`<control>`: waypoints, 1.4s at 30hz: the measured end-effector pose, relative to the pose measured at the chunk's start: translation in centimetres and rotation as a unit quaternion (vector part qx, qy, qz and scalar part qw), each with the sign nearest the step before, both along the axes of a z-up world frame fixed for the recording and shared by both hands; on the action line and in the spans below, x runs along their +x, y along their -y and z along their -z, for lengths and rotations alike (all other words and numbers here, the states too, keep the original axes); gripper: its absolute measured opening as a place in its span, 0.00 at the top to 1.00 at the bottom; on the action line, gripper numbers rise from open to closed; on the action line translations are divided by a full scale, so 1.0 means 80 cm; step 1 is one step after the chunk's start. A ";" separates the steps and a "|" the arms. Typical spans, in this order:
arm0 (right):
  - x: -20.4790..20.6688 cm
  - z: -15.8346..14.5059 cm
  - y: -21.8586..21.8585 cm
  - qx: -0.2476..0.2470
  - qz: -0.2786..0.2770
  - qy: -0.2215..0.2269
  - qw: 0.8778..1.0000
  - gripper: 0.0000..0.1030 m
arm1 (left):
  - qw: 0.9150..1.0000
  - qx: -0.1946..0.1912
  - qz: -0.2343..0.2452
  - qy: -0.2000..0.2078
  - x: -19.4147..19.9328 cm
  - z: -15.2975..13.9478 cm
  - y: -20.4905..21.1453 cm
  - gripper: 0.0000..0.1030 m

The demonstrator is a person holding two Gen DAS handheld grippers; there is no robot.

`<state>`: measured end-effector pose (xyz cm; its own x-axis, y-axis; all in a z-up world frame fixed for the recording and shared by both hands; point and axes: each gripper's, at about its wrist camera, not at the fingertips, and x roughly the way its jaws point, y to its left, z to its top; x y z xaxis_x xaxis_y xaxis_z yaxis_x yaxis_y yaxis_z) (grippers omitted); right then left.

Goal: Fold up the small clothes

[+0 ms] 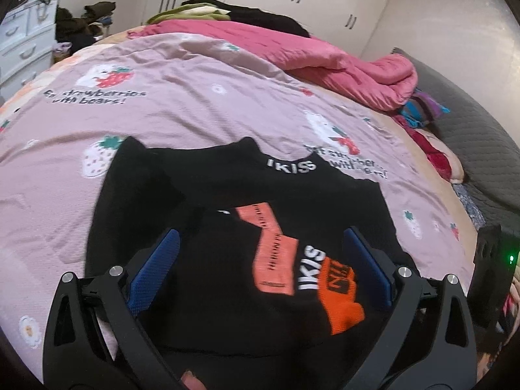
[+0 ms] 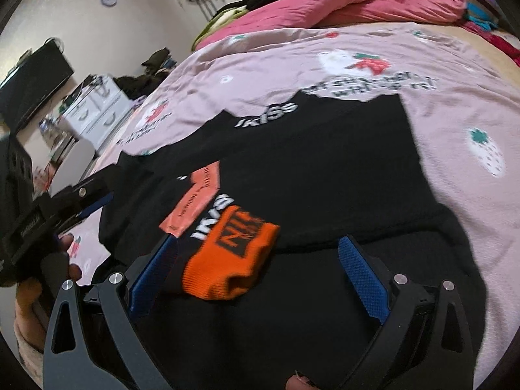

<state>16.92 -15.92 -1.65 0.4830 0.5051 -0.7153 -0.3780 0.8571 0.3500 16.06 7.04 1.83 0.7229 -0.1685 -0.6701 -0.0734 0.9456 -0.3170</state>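
A small black sweater [image 1: 331, 201] with white "IKISS" lettering lies on the pink bedsheet [image 1: 201, 113]. Its sleeve is folded across the body, showing a salmon patch [image 1: 276, 256] and an orange cuff [image 1: 341, 295]. My left gripper [image 1: 260, 243] hovers open over the folded sleeve, holding nothing. In the right wrist view the sweater [image 2: 341, 169] fills the middle, with the orange cuff [image 2: 227, 256] between my right gripper's [image 2: 256, 247] open blue pads. The left gripper [image 2: 65, 208] shows at the left edge there.
A rumpled pink quilt [image 1: 325, 58] and dark clothes lie at the far side of the bed. White drawers [image 1: 22, 45] stand on the left. A grey mat [image 1: 481, 143] runs along the bed's right side. White wardrobes line the back wall.
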 end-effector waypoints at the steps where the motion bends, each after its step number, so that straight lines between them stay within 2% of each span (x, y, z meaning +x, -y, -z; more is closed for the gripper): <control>1: 0.001 0.001 -0.004 -0.005 0.000 0.002 1.000 0.06 | 1.000 -0.003 -0.003 0.001 -0.001 -0.001 -0.005 0.09; 4: 0.003 0.005 -0.016 -0.017 -0.001 0.010 1.000 0.07 | 1.000 -0.012 -0.016 0.006 -0.006 -0.005 -0.020 0.09; 9: 0.013 0.019 -0.028 -0.046 0.000 0.013 0.999 0.15 | 0.999 -0.038 -0.030 0.006 -0.008 -0.004 -0.040 0.09; 15: 0.022 0.037 -0.037 -0.043 -0.011 -0.001 0.999 0.30 | 0.999 -0.041 -0.033 0.006 -0.008 -0.005 -0.045 0.09; 18: 0.022 0.042 -0.043 -0.032 -0.020 -0.003 0.999 0.41 | 0.999 -0.040 -0.035 0.008 -0.008 -0.006 -0.046 0.09; 19: 0.021 0.042 -0.044 -0.031 -0.021 0.002 0.999 0.48 | 0.998 -0.042 -0.035 0.008 -0.008 -0.006 -0.047 0.09; 22: 0.018 0.038 -0.047 -0.003 -0.043 0.009 0.999 0.93 | 0.998 -0.046 -0.038 0.011 -0.009 -0.007 -0.050 0.09; 27: 0.007 0.009 -0.050 -0.005 -0.047 0.061 0.997 0.93 | 0.997 -0.054 -0.049 0.014 -0.012 -0.009 -0.064 0.09; 30: 0.005 -0.021 -0.050 0.005 -0.061 0.093 0.994 0.93 | 0.996 -0.060 -0.059 0.016 -0.013 -0.010 -0.075 0.09; 36: 0.015 -0.078 -0.051 -0.017 -0.077 0.153 0.985 0.93 | 0.994 -0.074 -0.075 0.024 -0.015 -0.015 -0.096 0.09; 42: 0.039 -0.104 -0.031 -0.019 -0.057 0.178 0.982 0.93 | 0.994 -0.073 -0.078 0.029 -0.009 -0.018 -0.105 0.09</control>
